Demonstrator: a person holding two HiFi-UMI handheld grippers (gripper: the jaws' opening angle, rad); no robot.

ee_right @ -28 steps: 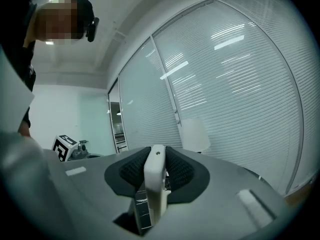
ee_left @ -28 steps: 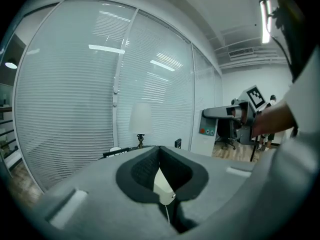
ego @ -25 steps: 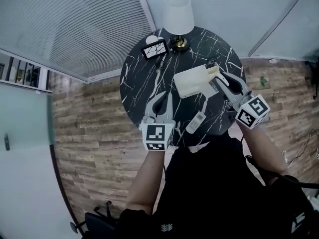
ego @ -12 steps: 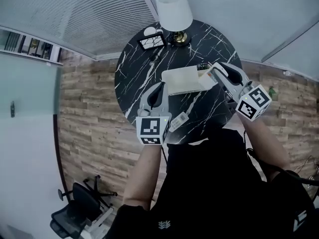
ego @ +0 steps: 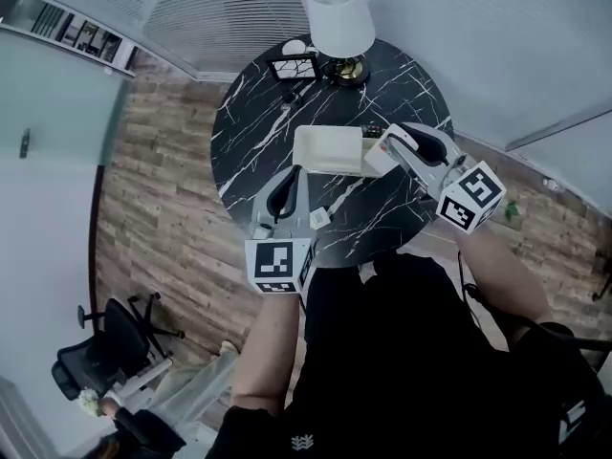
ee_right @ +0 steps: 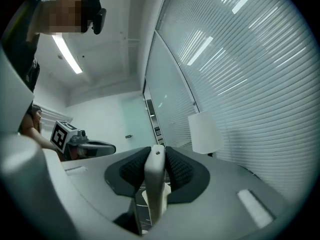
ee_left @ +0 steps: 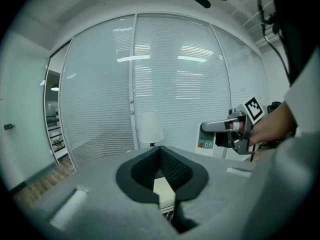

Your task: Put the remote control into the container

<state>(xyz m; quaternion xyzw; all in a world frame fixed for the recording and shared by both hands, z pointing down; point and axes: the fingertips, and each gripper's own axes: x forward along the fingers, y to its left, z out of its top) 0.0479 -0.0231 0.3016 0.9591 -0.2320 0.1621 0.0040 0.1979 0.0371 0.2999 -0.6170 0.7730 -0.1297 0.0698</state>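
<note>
While the left gripper point(ego: 290, 174) has its jaws pressed together and empty, the right gripper point(ego: 384, 143) clamps a white remote control point(ego: 374, 157). It holds the remote at the right end of the container point(ego: 323, 149) on the table point(ego: 251, 127)

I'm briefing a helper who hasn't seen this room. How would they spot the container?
Find the round black marble table, with a white-shaded lamp at its far edge. Near its middle lies the container, a shallow cream rectangular tray. It is the only open box; the framed thing beside the lamp is small and dark.
</note>
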